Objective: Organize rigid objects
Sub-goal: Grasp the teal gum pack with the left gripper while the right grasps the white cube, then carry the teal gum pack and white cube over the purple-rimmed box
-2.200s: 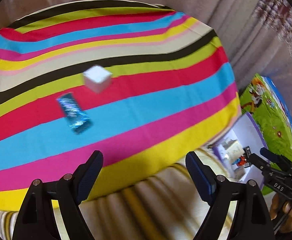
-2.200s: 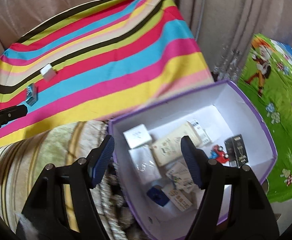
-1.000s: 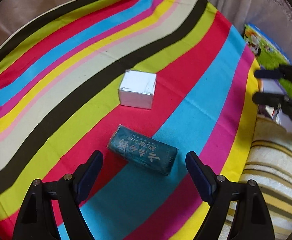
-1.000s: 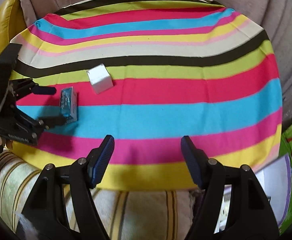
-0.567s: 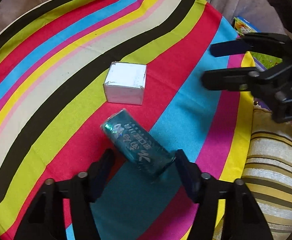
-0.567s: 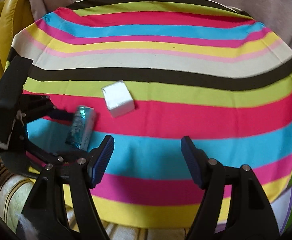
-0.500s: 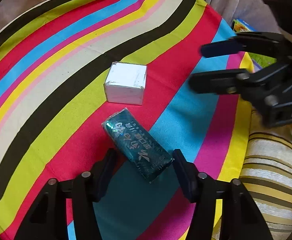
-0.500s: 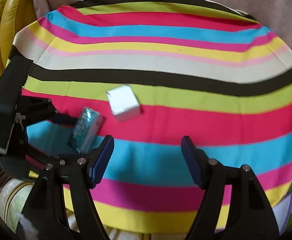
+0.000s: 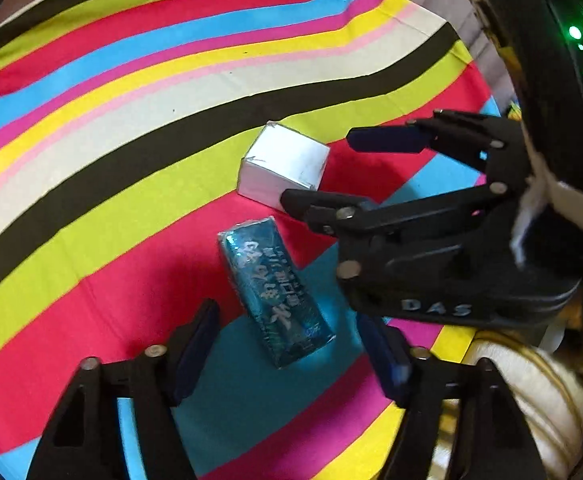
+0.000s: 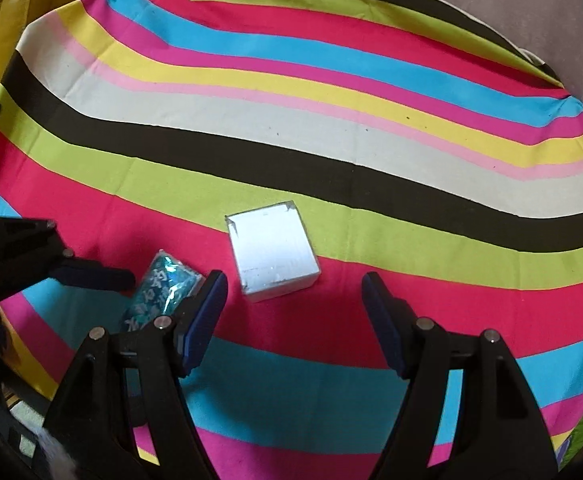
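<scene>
both grippers, left [image 9: 287, 344] and right [image 10: 293, 312], gape empty. teal packet [image 9: 277, 294] and white box [image 10: 273, 254] lie ungrasped on the striped cloth [image 10: 331, 152]; both seem left to stow.

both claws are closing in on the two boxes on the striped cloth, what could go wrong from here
The left claw and right claw work very close together, so they could collide. The teal packet lies slanted between the left claw's fingers and may twist when squeezed. The white box sits near the packet; a right finger could bump it.
</scene>
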A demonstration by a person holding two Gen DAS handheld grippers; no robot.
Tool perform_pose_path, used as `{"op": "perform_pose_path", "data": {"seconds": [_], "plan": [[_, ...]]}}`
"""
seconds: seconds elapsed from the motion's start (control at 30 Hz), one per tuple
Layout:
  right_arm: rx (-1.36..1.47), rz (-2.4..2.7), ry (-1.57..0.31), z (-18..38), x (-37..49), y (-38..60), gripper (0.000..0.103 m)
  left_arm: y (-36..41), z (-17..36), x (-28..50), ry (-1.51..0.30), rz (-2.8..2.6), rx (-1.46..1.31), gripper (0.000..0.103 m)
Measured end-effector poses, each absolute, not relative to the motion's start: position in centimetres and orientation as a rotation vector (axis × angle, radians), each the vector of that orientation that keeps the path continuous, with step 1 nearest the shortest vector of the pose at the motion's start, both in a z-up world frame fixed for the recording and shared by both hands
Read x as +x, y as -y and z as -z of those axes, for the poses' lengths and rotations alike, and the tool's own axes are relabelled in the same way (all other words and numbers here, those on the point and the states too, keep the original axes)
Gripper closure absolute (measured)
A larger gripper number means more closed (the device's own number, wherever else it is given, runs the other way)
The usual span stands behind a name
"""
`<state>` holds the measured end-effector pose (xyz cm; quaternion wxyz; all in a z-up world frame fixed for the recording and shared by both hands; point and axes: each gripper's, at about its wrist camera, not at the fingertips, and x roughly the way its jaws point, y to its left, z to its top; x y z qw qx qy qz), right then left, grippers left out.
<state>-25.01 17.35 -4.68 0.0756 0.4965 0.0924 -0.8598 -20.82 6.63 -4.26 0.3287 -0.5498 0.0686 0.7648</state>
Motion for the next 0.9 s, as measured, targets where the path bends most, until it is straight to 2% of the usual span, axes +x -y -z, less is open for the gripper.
{"op": "perform_pose_path", "data": {"seconds": [0.07,0.17,0.23,0.3,0.63,0.9], "plan": [[1.492,2.578,-0.263,4.9,-25.3,-17.4,0.03,-7.0,4.2,-20.7,-0.192,-2.04,-1.469,0.055],[1.492,2.579,-0.277,5.3,-25.8,-16.9,0.033,-7.0,4.2,-20.7,-0.17,-2.07,-1.493,0.059],[1.493,2.575,-0.271,5.5,-26.2,-16.8,0.04,-6.9,4.2,-20.4,-0.164,-2.083,-1.497,0.062],[1.497,2.566,-0.271,5.6,-26.2,-16.6,0.053,-6.6,4.1,-20.2,-0.135,-2.108,-1.516,0.063],[1.497,2.615,-0.258,5.1,-24.2,-16.9,0.055,-5.3,2.7,-18.7,0.011,-2.211,-1.532,0.063],[1.492,2.671,-0.205,3.4,-20.2,-17.7,0.055,-6.6,0.9,-15.9,0.061,-2.254,-1.476,0.063]]}}
